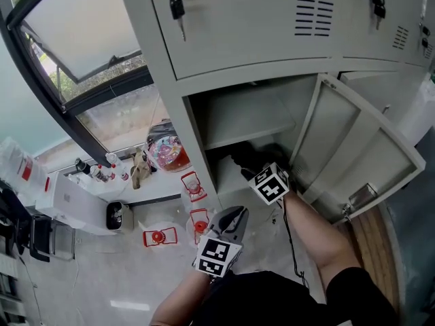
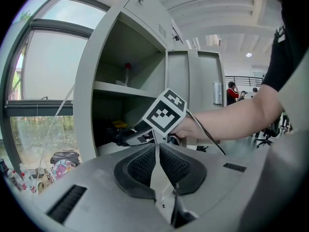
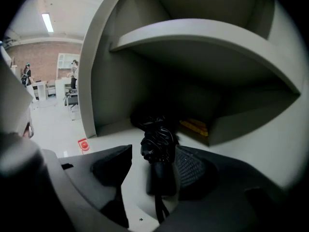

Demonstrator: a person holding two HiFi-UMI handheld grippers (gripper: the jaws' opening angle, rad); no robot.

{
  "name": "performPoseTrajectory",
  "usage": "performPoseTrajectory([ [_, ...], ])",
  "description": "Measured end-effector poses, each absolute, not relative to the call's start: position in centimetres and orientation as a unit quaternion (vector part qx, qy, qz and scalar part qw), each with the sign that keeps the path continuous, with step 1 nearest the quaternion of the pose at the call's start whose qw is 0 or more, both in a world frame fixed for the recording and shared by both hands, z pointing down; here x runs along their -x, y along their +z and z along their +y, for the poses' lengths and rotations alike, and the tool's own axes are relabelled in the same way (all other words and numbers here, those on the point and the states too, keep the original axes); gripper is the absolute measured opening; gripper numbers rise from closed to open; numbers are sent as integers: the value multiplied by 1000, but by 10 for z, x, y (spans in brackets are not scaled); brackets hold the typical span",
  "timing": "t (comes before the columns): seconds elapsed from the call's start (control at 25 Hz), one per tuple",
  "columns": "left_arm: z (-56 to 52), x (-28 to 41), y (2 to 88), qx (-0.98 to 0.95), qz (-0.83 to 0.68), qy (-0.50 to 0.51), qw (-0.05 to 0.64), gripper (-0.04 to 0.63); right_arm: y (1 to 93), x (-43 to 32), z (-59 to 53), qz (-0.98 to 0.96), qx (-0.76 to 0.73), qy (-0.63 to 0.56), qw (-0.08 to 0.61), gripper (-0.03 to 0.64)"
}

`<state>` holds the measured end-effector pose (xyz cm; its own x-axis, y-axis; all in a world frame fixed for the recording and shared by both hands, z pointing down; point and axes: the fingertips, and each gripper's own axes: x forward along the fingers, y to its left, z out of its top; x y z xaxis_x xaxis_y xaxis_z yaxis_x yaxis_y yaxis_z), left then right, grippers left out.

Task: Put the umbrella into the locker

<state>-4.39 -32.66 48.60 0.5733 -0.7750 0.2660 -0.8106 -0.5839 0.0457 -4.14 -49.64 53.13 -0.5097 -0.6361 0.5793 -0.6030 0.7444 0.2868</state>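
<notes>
Umbrella (image 3: 158, 144): far end lost in dark at locker (image 3: 104, 81) back. Small yellow item (image 3: 195, 126) beside it too dim to ID.

Inside the locker (image 1: 170, 107), in the open compartment under the shelf (image 3: 203, 37): umbrella (image 3: 155, 138) flat on the floor, between the parted jaws of the right gripper (image 3: 153, 154), against the right-hand one. Behind it, near the back wall, another item (image 3: 195, 126). Door (image 1: 353, 155) swung out to the right. Left gripper (image 2: 157, 151) outside, before the opening, jaws together. Left of the locker, a bag (image 1: 166, 151) on the window ledge (image 1: 160, 184).
</notes>
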Motion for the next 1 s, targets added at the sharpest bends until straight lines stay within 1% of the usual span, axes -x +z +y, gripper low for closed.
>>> performPoseTrajectory([
  [0.28, -312, 32, 489, -879, -458, 104, 89, 29, 515, 37, -462, -886, -337, -25, 317, 330],
  [0.4, -303, 26, 488, -877, -460, 102, 91, 29, 510, 33, -445, -893, -329, -25, 306, 319],
  [0.48, -298, 22, 489, -876, -462, 103, 94, 29, 507, 30, -434, -897, -325, -27, 298, 301],
  [0.52, -295, 20, 491, -875, -463, 103, 96, 29, 506, 27, -428, -899, -324, -27, 294, 289],
  [0.6, -288, 17, 493, -873, -466, 105, 99, 29, 503, 22, -416, -902, -323, -28, 285, 223],
  [0.68, -281, 13, 494, -871, -468, 107, 101, 29, 500, 15, -405, -904, -325, -28, 275, 125],
  [0.72, -277, 11, 493, -871, -469, 108, 101, 29, 499, 12, -400, -905, -326, -26, 272, 105],
  [0.76, -274, 9, 493, -870, -470, 109, 100, 29, 499, 9, -395, -905, -326, -24, 271, 69],
  [1.0, -253, 7, 491, -867, -476, 111, 99, 29, 507, 0, -365, -909, -320, -10, 267, 55],
])
